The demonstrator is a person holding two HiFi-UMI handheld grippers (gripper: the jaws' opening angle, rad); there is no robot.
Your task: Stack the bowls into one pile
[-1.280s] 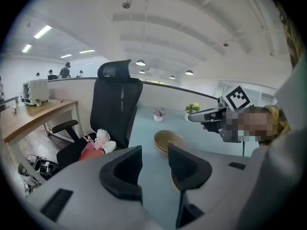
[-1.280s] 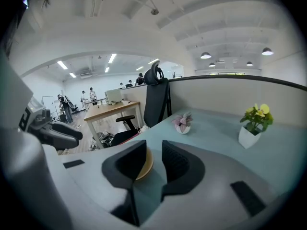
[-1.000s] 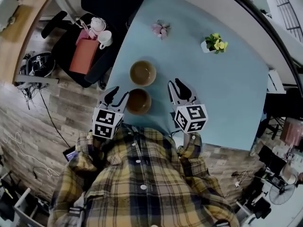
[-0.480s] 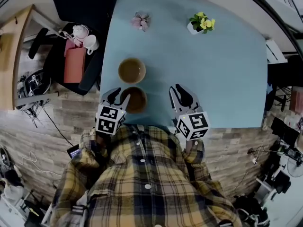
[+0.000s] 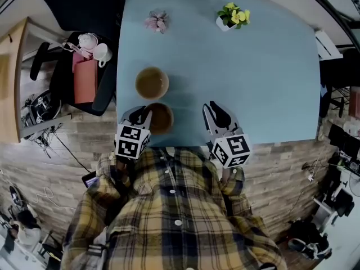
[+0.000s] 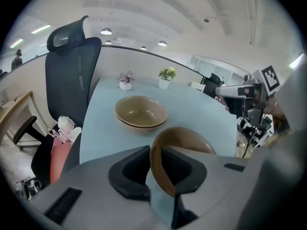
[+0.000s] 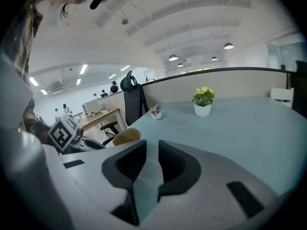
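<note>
a: entry one, nearest us: left tongs (image 5: 139, 116), just closed, clamped on the near bowl (image 5: 161, 119) by its rim, at the bench (image 5: 253, 83) edge.
b: entry two: right tongs (image 5: 216, 112), slightly apart, empty. farthest: stacked bowls (image 5: 152, 83), straight ahead of our left tongs, the nearer pair.

Your table (image 5: 264, 83) is pale blue, the near bowl (image 5: 162, 118) and far bowl (image 5: 152, 83) tan-brown, the plant (image 5: 232, 17) at upper right yellow-flowered, your shirt (image 5: 169, 218) yellow-and-navy plaid, and the cubes on the left hand-held gripper (image 5: 142, 113) and right hand-held gripper (image 5: 212, 108) black-and-white squares.
</note>
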